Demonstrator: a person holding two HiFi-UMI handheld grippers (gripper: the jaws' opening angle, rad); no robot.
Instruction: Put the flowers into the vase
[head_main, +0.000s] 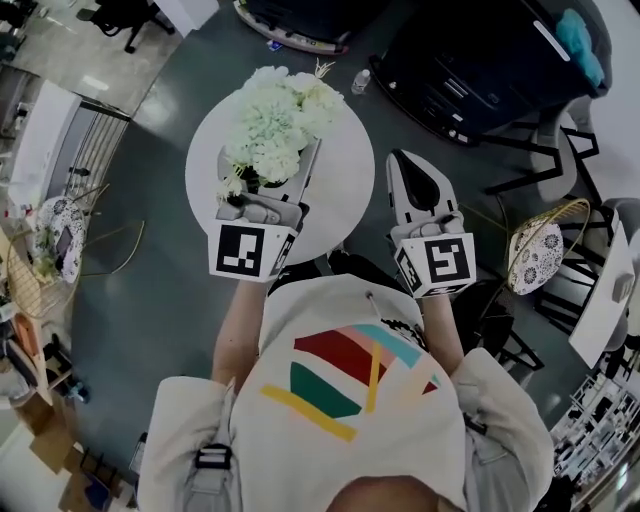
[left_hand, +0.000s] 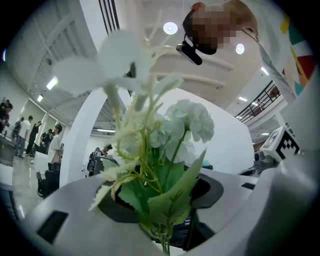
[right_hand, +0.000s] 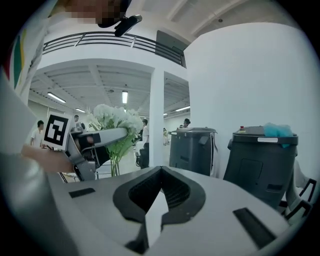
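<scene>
One bunch of white flowers (head_main: 275, 120), green stems & leaves, upright over the far-left part of a round white surface (head_main: 345, 195). Pinched low on the stems by the left hand-held gripper (left_hand: 169, 202), jaws partly closed & clamped on the bunch, blooms above & ahead of the jaws. No telling from any view whether the stem ends touch the surface.

Right of the bunch: a bare stretch of surface out to its curved rim. Just past that rim, apart from it: the right hand-held gripper (head_main: 409, 162), jaws together at the tips, nothing between, pointing approx. the same way as the left one, well clear of the blooms.

Room to move: open grey floor (head_main: 150, 300) to the left of the surface. Less room on the far side: small clear bottle (head_main: 361, 82) on the floor near the far rim, dark bins (right_hand: 192, 150) beyond & to the right, side by side. Further out, wire chairs (head_main: 540, 250) w/ patterned cushions, one per side, well apart from the surface.

Count: 1 bunch, 1 surface, 2 hand-held grippers w/ 2 marker cubes (head_main: 245, 250), 1 bottle, 2 bins, 2 wire chairs.
</scene>
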